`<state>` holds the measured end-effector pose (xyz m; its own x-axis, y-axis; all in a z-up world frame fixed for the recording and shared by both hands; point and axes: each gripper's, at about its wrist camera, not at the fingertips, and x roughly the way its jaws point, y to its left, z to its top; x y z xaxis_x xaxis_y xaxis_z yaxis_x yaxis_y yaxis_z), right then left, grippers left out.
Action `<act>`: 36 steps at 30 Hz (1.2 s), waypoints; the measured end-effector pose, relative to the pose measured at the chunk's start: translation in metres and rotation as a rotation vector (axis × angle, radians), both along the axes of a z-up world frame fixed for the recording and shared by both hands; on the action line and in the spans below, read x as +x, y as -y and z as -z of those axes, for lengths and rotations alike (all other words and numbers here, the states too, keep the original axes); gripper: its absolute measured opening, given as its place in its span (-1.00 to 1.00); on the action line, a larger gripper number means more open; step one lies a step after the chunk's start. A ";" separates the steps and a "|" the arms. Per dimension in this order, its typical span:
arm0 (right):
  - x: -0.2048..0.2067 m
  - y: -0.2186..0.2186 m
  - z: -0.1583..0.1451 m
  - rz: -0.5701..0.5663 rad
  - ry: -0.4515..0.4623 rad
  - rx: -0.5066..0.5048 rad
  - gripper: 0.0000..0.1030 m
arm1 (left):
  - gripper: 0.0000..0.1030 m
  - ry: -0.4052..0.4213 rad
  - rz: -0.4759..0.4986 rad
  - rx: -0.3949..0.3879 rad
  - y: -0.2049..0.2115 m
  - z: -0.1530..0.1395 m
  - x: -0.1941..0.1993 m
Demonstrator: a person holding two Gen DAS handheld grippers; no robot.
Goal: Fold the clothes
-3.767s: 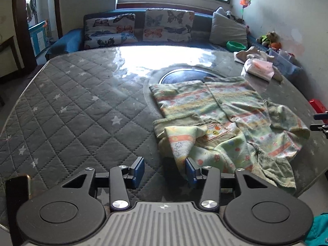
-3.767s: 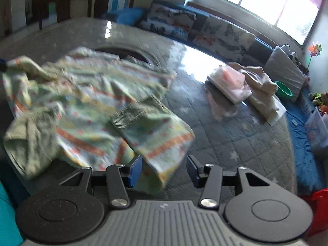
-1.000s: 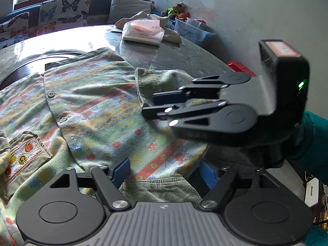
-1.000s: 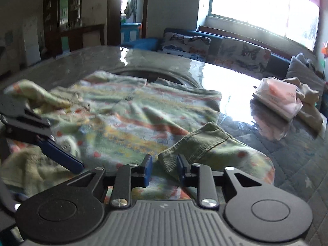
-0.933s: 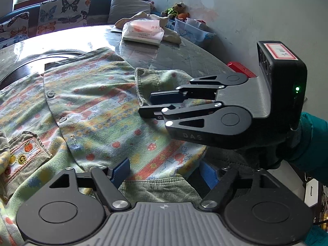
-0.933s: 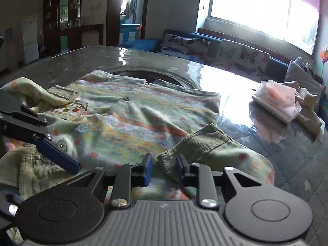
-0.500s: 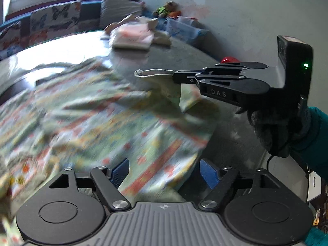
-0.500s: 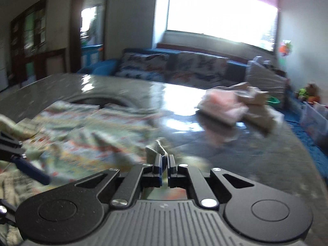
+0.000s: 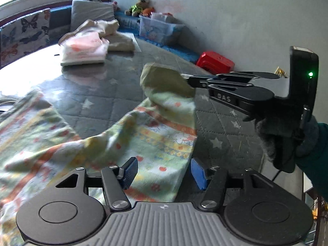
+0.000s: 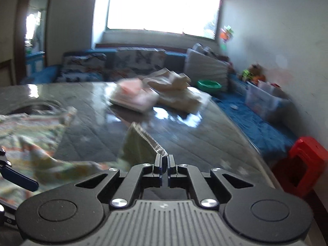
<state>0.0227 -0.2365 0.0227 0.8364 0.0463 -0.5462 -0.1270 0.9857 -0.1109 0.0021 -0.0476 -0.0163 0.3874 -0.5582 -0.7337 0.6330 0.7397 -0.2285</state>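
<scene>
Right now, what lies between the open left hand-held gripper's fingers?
In the left wrist view, the printed garment lies between the left hand-held gripper fingers, ungripped.

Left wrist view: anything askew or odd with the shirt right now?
Only the sleeve: the right gripper is shut on its green cuff and holds it lifted off the quilted table, so the patterned shirt hangs stretched and lopsided. The left gripper is open, holding nothing. No damage or spill visible.
</scene>
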 end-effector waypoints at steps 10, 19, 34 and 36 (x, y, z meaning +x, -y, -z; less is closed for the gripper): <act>0.011 0.019 0.010 0.078 -0.005 0.013 -0.23 | 0.23 -0.006 0.034 -0.009 0.019 0.012 0.003; 0.048 -0.010 0.031 -0.105 -0.099 0.089 -0.14 | 0.36 -0.014 0.044 -0.043 0.019 0.012 -0.001; 0.024 0.014 0.027 -0.171 -0.113 0.150 0.39 | 0.42 -0.041 0.023 -0.085 0.006 0.006 0.001; 0.017 0.012 0.031 -0.199 -0.129 0.134 0.45 | 0.42 -0.057 0.018 -0.079 0.005 0.010 0.000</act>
<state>0.0394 -0.2481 -0.0083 0.7278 0.2816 -0.6254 -0.3243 0.9447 0.0480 0.0018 -0.0522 -0.0266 0.3356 -0.6217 -0.7078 0.6305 0.7065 -0.3216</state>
